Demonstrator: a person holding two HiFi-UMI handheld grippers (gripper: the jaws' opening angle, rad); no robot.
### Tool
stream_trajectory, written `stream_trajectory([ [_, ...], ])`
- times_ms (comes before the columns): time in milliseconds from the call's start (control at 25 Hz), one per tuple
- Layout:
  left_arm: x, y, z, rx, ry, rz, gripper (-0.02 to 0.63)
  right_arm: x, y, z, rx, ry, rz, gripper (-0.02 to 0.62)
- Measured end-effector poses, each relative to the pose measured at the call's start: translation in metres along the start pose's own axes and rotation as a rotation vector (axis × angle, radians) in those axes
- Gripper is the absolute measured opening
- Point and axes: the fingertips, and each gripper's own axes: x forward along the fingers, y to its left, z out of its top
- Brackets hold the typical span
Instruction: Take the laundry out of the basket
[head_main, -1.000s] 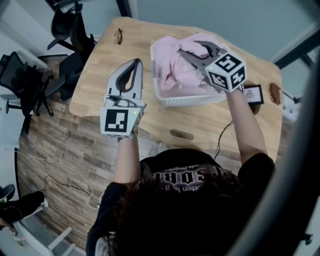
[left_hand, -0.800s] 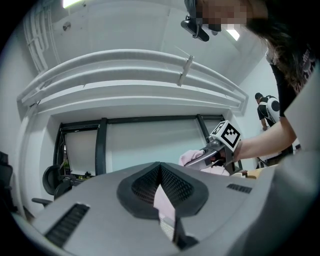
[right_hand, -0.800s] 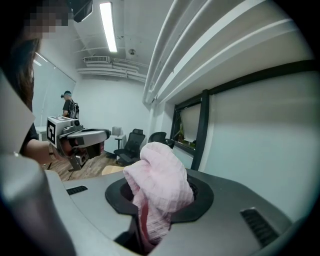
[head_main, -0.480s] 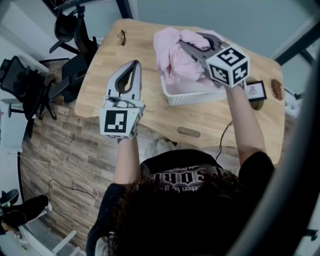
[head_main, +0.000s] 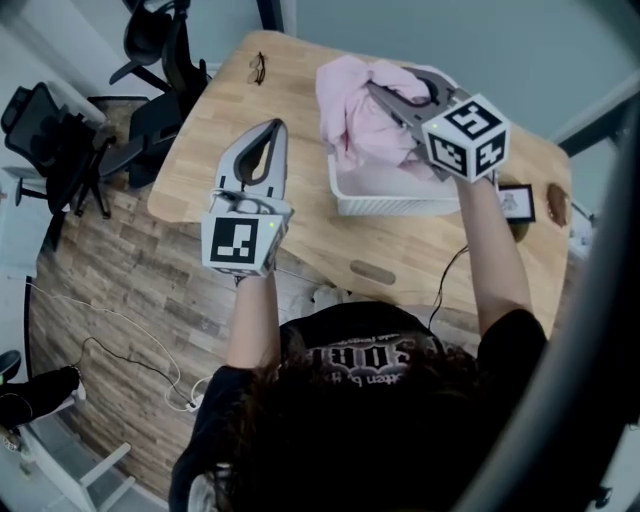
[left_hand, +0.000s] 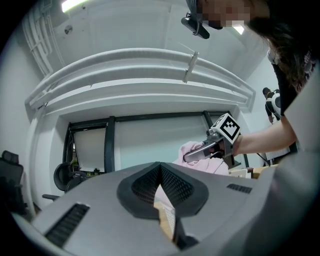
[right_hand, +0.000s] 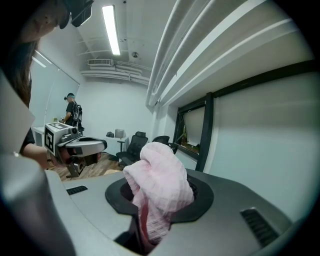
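A white slatted laundry basket (head_main: 395, 206) stands on the wooden table (head_main: 210, 150). My right gripper (head_main: 376, 92) is over it, shut on a pink waffle-textured cloth (head_main: 355, 125) that hangs from the jaws above the basket's far left side. In the right gripper view the cloth (right_hand: 160, 175) bunches up between the jaws. The near part of the basket shows a bare white bottom. My left gripper (head_main: 277, 127) hovers over the table to the left of the basket, shut and holding nothing; in the left gripper view its jaws (left_hand: 160, 167) meet tip to tip.
A pair of glasses (head_main: 258, 68) lies at the table's far left corner. A small framed card (head_main: 512, 202) and a brown object (head_main: 555, 205) sit right of the basket. Black office chairs (head_main: 150, 110) stand left of the table. A person (right_hand: 73, 113) stands far back.
My right gripper has risen a little with the pink cloth, drawing it up out of the basket so that the near part of the basket shows bare. The left gripper has kept still.
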Motion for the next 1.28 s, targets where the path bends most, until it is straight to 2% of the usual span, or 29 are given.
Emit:
stream_trajectory([
  [200, -0.002, 0.021, -0.004, -0.014, -0.005, 0.005, -0.003, 0.016, 0.004, 0.007, -0.02, 0.002, -0.013, 0.123],
  [320, -0.003, 0.032, -0.008, -0.018, -0.014, -0.019, -0.003, 0.024, 0.004, 0.013, -0.024, 0.004, -0.034, 0.121],
  [640, -0.011, 0.088, -0.009, -0.012, -0.018, -0.113, -0.003, 0.053, 0.006, 0.042, -0.028, -0.007, -0.168, 0.117],
  [840, -0.014, 0.12, -0.009, -0.013, -0.028, -0.126, -0.003, 0.068, 0.015, 0.064, -0.057, -0.018, -0.216, 0.114],
  [1080, -0.016, 0.148, -0.008, -0.017, -0.055, -0.154, -0.003, 0.091, 0.023, 0.093, -0.085, -0.034, -0.239, 0.114],
  [1280, -0.019, 0.166, -0.003, -0.008, -0.068, -0.156, -0.003, 0.111, 0.034, 0.122, -0.094, -0.084, -0.222, 0.114],
])
